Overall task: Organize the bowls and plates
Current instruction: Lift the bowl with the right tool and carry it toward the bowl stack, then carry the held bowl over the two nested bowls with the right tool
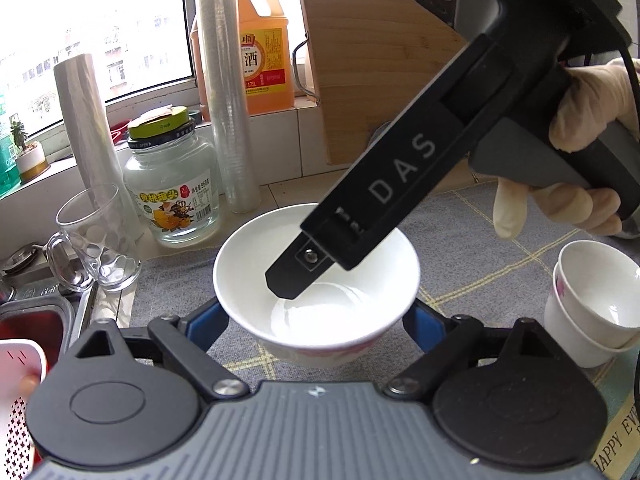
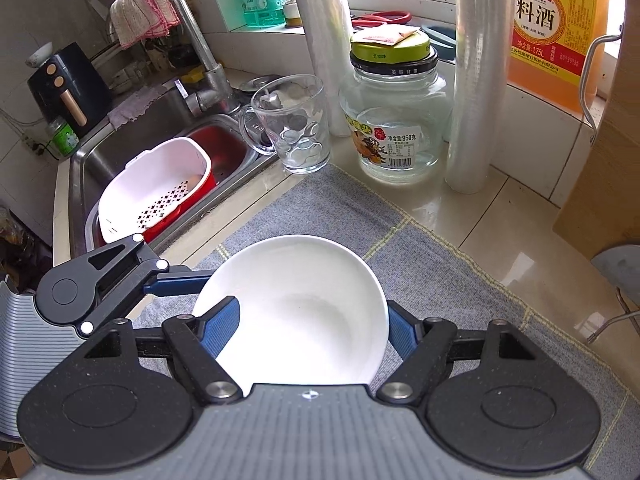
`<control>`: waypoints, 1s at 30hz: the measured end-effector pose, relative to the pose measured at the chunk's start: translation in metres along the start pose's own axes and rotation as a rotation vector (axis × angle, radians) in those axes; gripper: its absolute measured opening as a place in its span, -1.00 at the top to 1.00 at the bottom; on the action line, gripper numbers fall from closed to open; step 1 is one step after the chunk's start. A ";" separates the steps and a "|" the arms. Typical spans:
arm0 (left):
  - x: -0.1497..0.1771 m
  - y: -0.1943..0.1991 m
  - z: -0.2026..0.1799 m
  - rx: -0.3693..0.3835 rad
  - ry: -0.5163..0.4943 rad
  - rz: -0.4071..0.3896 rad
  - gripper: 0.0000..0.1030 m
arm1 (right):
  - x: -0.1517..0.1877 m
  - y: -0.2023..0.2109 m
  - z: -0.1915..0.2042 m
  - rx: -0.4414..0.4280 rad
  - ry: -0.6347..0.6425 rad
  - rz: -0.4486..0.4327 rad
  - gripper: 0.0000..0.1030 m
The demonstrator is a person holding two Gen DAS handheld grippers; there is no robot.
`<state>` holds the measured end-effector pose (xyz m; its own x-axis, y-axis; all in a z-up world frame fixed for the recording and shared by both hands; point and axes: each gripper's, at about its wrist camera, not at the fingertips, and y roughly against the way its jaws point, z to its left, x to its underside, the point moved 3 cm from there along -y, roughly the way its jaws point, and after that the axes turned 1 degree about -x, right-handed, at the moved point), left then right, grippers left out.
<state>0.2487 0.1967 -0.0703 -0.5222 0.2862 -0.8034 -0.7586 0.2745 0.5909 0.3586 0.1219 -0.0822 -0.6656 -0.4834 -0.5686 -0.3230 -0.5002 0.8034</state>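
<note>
The left gripper [image 1: 316,320] clasps a white bowl [image 1: 316,276] by its outer sides, above the grey checked cloth [image 1: 472,240] on the tabletop. At two o'clock, the right gripper [image 2: 304,330] grasps the same bowl, one finger [image 2: 218,328] inside the rim, the other outside. At three o'clock, two stacked cups [image 1: 592,300] rest on the cloth.
</note>
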 end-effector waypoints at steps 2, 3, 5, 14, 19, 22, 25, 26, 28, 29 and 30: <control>-0.001 0.007 -0.007 0.001 -0.003 -0.006 -0.80 | 0.006 0.008 0.002 -0.003 0.001 -0.005 -0.59; -0.001 0.011 -0.011 0.001 -0.003 -0.007 -0.80 | 0.008 0.012 0.003 -0.003 0.003 -0.008 -0.59; -0.001 0.016 -0.018 0.004 0.000 -0.009 -0.80 | 0.016 0.022 0.005 -0.006 0.007 -0.016 -0.59; -0.003 0.044 -0.053 0.025 -0.014 -0.006 -0.80 | 0.051 0.059 0.011 0.001 0.004 -0.030 -0.59; -0.005 0.057 -0.070 0.041 -0.012 -0.010 -0.80 | 0.067 0.081 0.016 0.010 0.010 -0.044 -0.59; -0.008 0.065 -0.078 0.056 -0.011 -0.014 -0.80 | 0.075 0.092 0.017 0.013 0.011 -0.054 -0.63; -0.010 0.070 -0.086 0.064 -0.024 -0.024 -0.80 | 0.083 0.102 0.017 0.026 0.010 -0.062 -0.63; -0.011 0.071 -0.089 0.068 -0.027 -0.027 -0.80 | 0.085 0.105 0.016 0.028 0.006 -0.064 -0.63; -0.012 0.071 -0.094 0.080 -0.028 -0.029 -0.80 | 0.090 0.111 0.014 0.030 -0.006 -0.072 -0.63; -0.013 0.071 -0.096 0.087 -0.026 -0.028 -0.80 | 0.092 0.114 0.012 0.030 -0.011 -0.075 -0.63; -0.014 0.071 -0.099 0.095 -0.027 -0.028 -0.80 | 0.094 0.117 0.011 0.031 -0.015 -0.076 -0.63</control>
<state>0.1638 0.1215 -0.0243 -0.4896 0.3018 -0.8181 -0.7316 0.3683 0.5737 0.2509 0.0258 -0.0400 -0.6483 -0.4338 -0.6257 -0.3935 -0.5126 0.7631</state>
